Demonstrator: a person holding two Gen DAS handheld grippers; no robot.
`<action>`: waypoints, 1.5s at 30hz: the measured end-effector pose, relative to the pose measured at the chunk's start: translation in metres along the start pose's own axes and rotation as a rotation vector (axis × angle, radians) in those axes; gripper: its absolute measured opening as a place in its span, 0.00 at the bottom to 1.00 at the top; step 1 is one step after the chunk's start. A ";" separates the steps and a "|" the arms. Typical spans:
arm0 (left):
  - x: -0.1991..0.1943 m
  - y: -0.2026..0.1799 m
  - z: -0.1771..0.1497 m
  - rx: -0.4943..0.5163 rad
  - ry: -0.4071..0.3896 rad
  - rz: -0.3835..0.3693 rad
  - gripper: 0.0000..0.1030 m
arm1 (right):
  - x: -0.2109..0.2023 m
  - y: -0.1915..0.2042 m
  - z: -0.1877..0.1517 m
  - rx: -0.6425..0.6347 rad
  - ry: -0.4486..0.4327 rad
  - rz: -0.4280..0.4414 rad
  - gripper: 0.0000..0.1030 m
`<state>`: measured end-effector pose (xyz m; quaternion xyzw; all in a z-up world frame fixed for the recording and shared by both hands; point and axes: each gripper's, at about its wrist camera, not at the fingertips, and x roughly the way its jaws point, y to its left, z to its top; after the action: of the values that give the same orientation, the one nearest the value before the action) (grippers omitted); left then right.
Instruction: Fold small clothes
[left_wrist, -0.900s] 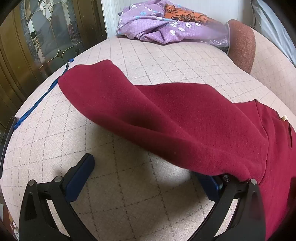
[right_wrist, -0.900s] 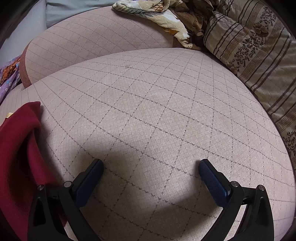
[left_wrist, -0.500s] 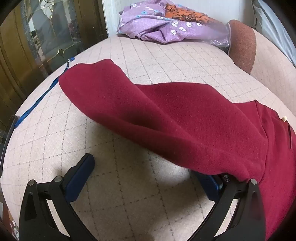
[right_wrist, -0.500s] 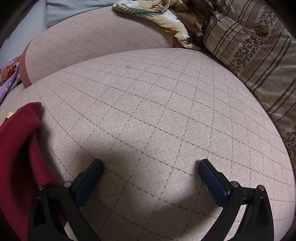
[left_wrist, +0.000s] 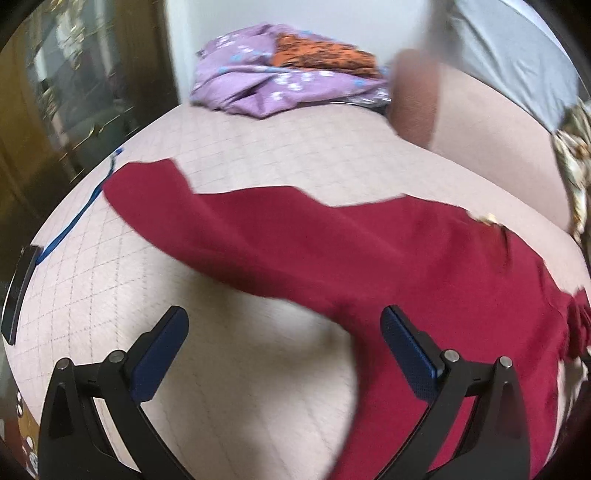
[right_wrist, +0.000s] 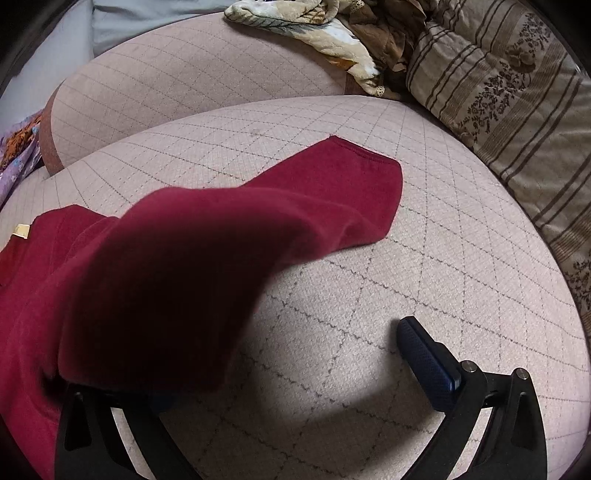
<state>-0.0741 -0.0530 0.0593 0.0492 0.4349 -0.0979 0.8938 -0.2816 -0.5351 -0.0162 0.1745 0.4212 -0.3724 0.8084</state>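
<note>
A quilted pink bed (right_wrist: 424, 221) carries a dark red garment (left_wrist: 332, 251) spread across it, one sleeve reaching toward a striped pillow (right_wrist: 509, 110). The left gripper (left_wrist: 284, 347) hovers released over the cloth's edge. The right gripper (right_wrist: 280, 354) is spread too, red cloth draped over its left finger.

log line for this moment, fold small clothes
left gripper: open, empty | right gripper: open, dark red fleece garment draped over its left finger | surface: beige quilted cushion
</note>
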 end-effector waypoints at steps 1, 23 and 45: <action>-0.006 -0.008 -0.002 0.017 -0.006 -0.002 1.00 | 0.000 0.000 0.000 -0.002 0.000 -0.003 0.99; -0.083 -0.093 -0.057 0.220 -0.095 -0.119 1.00 | -0.176 0.043 -0.053 -0.057 0.001 0.240 0.99; -0.033 -0.102 -0.050 0.221 -0.112 -0.161 1.00 | -0.159 0.198 -0.065 -0.231 -0.128 0.289 0.99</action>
<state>-0.1543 -0.1397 0.0542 0.1067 0.3734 -0.2194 0.8950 -0.2275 -0.2931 0.0691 0.1150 0.3793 -0.2120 0.8933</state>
